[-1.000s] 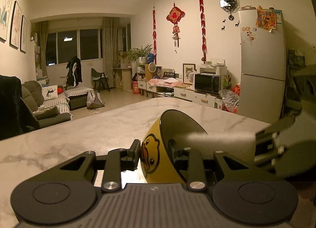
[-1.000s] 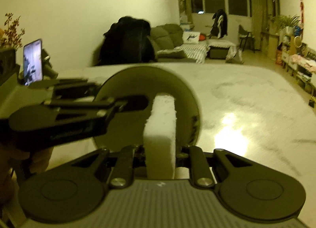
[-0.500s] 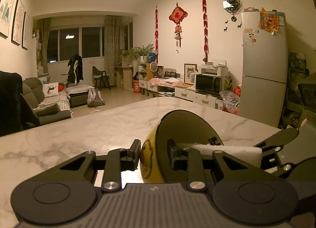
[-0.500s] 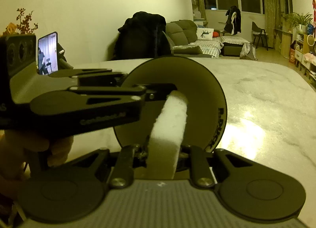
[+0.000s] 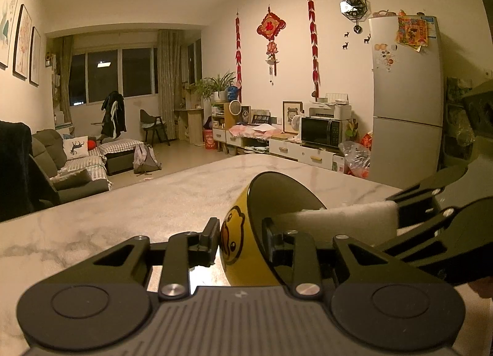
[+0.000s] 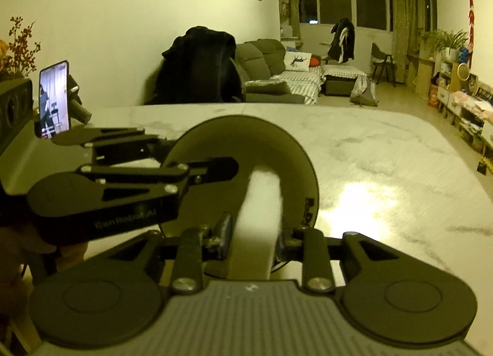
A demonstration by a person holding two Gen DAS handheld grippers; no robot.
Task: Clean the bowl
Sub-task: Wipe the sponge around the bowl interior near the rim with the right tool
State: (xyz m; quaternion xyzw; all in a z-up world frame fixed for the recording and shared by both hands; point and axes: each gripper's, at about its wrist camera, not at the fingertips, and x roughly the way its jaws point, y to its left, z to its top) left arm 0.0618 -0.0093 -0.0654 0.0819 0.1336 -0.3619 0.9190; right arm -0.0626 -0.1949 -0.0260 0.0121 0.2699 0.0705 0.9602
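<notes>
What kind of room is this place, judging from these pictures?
Most likely a home's open living and dining room: a sofa by the windows, a fridge and microwave along the wall, and a marble-look table in front.

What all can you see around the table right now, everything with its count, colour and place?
Bowl: one, yellow with duck print, dark inside, tipped on its side over the table.
Sponge: one, white, reaching into the bowl.
Table: one, white marble.
Phone: one, screen lit, on a stand at the table's left edge.
Fridge: one, white, far wall.
Microwave: one, dark, on the low cabinet.
Sofa: one, grey, near the window.
Left claw: black, clamped on the bowl's rim.
Right claw: black, jaws opening, sponge between them.
</notes>
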